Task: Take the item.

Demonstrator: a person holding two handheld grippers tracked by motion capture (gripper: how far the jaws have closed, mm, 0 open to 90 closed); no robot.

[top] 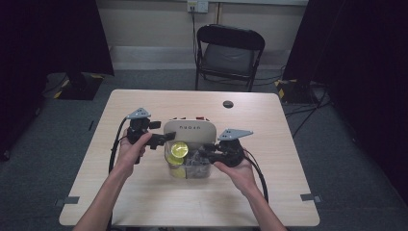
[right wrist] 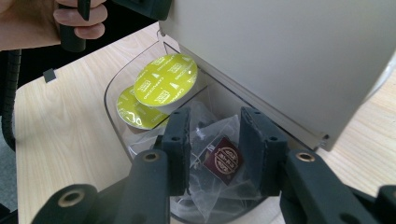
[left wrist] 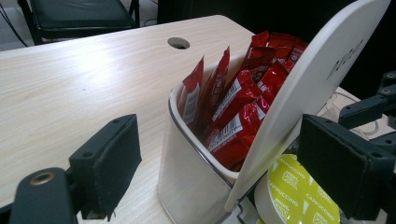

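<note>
clear plastic box (top: 188, 169) sits mid-desk (top: 144, 202). my left fingers (left wrist: 327, 154) are spread around its raised lid (left wrist: 317, 79), propping it so my right fingers (right wrist: 254, 140), nearly closed around a tea sachet (right wrist: 223, 161) in the front compartment, can pinch it out.

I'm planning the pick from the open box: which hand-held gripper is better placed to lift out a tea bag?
Right. The right hand-held gripper already straddles a clear tea bag in the front compartment, pads apparently not yet pressing. The left hand-held gripper is around the raised lid, seemingly keeping it open.
</note>
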